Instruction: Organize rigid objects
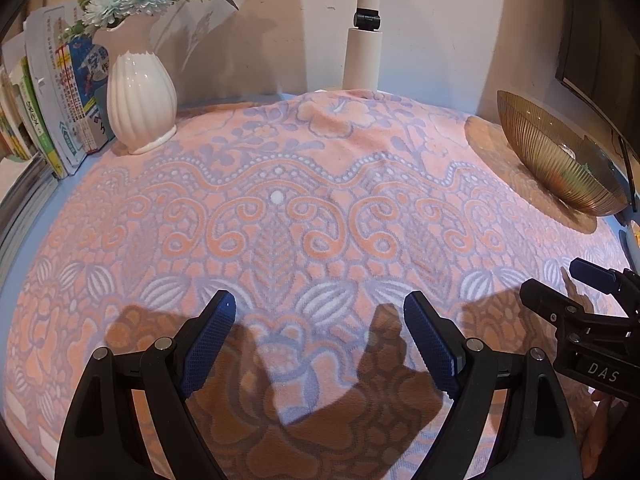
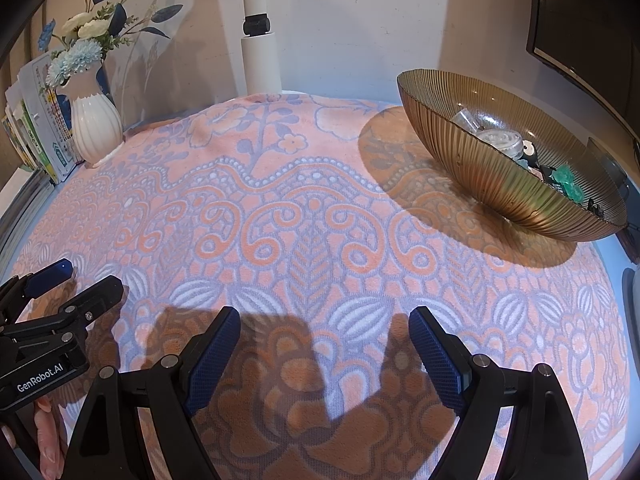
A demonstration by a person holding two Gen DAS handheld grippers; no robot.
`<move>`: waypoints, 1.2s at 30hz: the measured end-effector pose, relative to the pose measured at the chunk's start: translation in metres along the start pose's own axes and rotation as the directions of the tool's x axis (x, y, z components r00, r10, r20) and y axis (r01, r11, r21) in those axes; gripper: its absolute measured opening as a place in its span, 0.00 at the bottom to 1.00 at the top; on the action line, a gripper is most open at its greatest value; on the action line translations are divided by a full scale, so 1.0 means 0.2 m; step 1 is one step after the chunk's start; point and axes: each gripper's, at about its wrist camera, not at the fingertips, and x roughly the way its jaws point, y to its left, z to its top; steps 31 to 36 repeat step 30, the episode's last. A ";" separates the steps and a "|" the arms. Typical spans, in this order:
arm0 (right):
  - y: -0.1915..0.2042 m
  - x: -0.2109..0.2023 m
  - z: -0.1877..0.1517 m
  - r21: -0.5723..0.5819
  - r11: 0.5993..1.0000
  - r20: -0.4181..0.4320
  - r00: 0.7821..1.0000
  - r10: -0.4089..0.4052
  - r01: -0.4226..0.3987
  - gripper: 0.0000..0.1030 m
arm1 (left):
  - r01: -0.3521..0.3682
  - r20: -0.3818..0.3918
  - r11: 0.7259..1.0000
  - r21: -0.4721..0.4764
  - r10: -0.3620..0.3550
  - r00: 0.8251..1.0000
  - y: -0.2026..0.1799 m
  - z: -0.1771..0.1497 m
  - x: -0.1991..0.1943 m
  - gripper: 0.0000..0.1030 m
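Right wrist view: ribbed amber glass bowl point(image 2: 508, 184) far right on pink-lilac patterned towel point(image 2: 304, 216), holding half-hidden clear and green small objects point(image 2: 520, 152). Left gripper point(image 1: 320, 312), right gripper point(image 2: 325, 320): fingers wide, empty.

**Tabletop layout: bowl at the right, vase and books at the left**

A cloth point(image 2: 304, 216) covers most of the tabletop point(image 2: 608, 252). The bowl point(image 2: 496, 184) stands on the cloth near the back right corner, with several small items point(image 2: 500, 142) lying in it. The vase point(image 1: 141, 98) stands at the back left corner on the cloth's edge, and a row of books point(image 1: 52, 120) stands just left of it along the left edge. A post point(image 1: 362, 56) rises at the middle of the back edge, against the wall.
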 end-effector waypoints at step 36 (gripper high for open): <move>0.02 0.08 0.00 -0.005 1.000 -0.088 0.996 -0.008 0.008 1.00 | -0.048 -0.095 0.999 -0.010 0.047 0.994 0.01 0.02 0.11 1.00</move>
